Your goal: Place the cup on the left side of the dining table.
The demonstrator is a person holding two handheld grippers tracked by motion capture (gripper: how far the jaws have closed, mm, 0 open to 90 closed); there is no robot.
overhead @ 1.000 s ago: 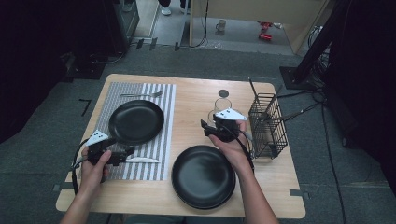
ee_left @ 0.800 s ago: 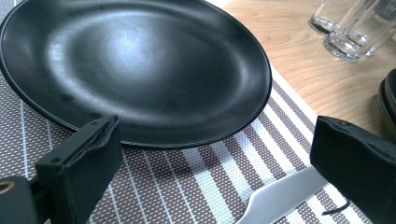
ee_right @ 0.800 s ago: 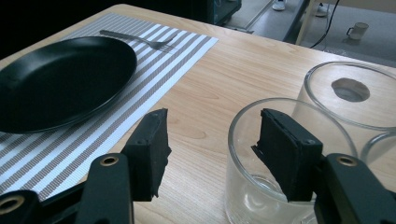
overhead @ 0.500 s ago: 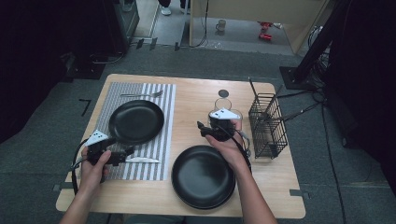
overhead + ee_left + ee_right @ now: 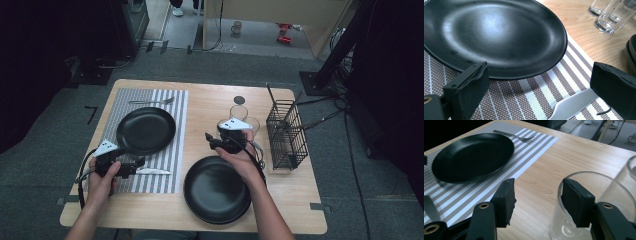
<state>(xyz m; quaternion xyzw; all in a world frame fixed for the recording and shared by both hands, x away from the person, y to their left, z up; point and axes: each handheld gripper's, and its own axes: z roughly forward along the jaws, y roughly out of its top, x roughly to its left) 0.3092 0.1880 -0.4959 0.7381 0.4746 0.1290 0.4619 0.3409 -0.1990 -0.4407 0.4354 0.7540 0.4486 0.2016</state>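
R claw point(image 5: 537, 202) | shifted a bit left vs 1 s ago, now half-open astride rim of glass point(image 5: 584, 220), one pad inside, not pinching | glass on surface near basket point(image 5: 286, 135) | L claw point(image 5: 536, 92) open over mat point(image 5: 529, 95) | you close next, prob.

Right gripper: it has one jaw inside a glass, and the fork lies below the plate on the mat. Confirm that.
Wrong on the fork: the high view shows it above the plate on the mat, at the far edge. The right gripper does have one jaw inside the glass.
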